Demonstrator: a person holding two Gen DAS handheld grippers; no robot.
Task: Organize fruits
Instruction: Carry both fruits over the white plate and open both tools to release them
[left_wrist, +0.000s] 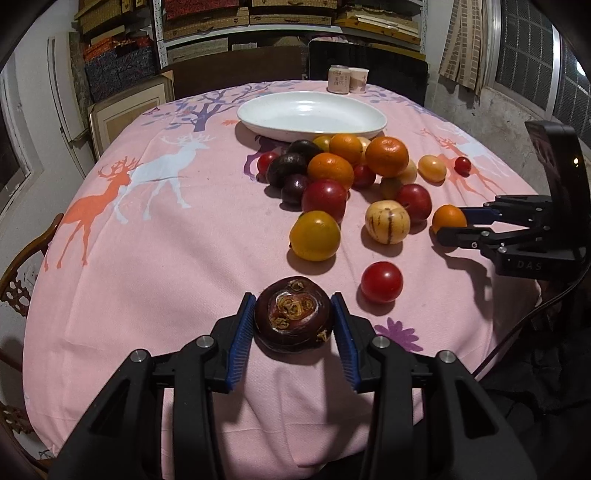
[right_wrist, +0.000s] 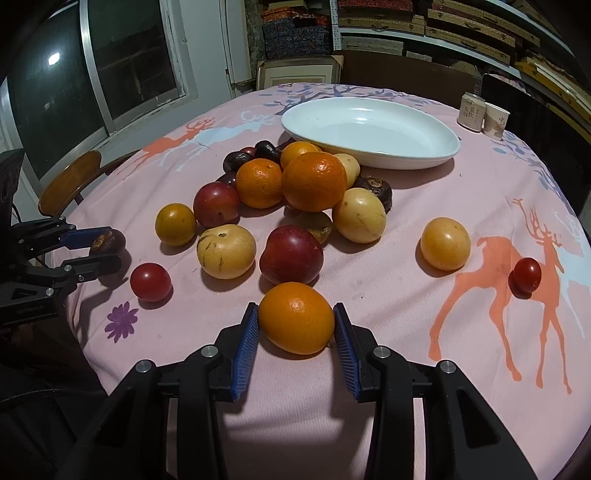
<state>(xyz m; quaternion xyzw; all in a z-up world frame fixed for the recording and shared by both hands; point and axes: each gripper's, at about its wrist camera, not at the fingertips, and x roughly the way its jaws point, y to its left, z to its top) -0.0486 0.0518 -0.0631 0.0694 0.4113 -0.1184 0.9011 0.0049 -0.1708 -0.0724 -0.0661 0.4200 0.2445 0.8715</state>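
My left gripper (left_wrist: 293, 308) is shut on a dark brown water chestnut (left_wrist: 293, 319) near the table's front edge; both also show at the left of the right wrist view (right_wrist: 105, 242). My right gripper (right_wrist: 295, 319) is shut on a small orange (right_wrist: 295, 317); it appears at the right of the left wrist view, holding the orange (left_wrist: 448, 218). A pile of oranges (right_wrist: 314, 181), plums (right_wrist: 291, 254), yellow fruits (right_wrist: 226, 251) and dark chestnuts (left_wrist: 286, 168) lies mid-table. An empty white oval dish (right_wrist: 406, 160) stands behind the pile.
Two paper cups (right_wrist: 482, 116) stand at the table's far edge. A red cherry tomato (right_wrist: 150, 281) lies between the grippers, another (right_wrist: 526, 275) at the right. A wooden chair (right_wrist: 68, 182) is at the table's left side. Shelves fill the back wall.
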